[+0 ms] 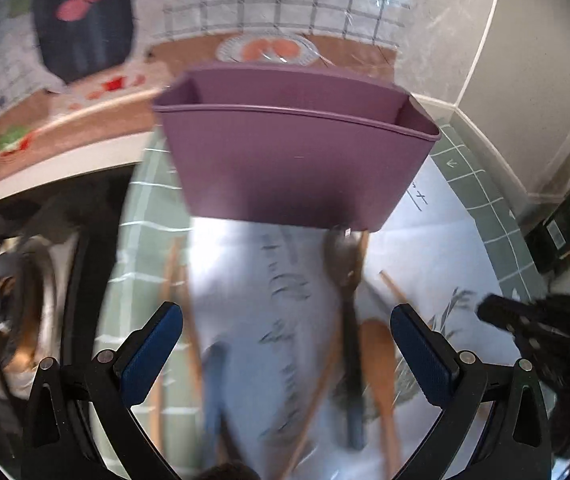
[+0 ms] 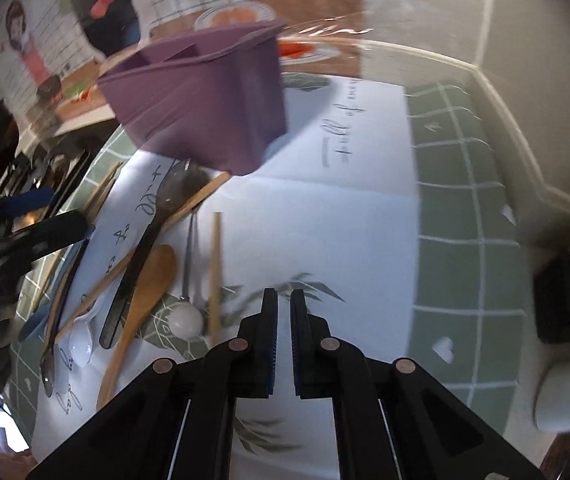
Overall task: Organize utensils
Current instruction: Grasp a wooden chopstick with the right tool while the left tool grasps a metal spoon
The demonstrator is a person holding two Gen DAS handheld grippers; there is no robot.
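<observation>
A purple bin (image 1: 297,152) stands empty at twelve o'clock, ready for the spoons (image 2: 141,292) and chopsticks (image 2: 215,272) scattered below it; the left gripper (image 1: 287,344) gapes empty, and the right gripper (image 2: 283,344) is closed on nothing.

1 purple bin (image 2: 201,100), 1 wooden spoon (image 2: 141,308), 1 black spoon (image 2: 145,248), 2 white spoons (image 2: 185,320)

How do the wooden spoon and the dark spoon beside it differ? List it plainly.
The wooden spoon is light tan; the dark spoon is blackish with a glossy bowl. The wooden spoon's bowl lies nearer the right gripper, while the dark spoon's bowl lies far up by the purple holder. The dark spoon's handle looks straighter and slimmer. Both lie flat on the white mat, outside the holder.
</observation>
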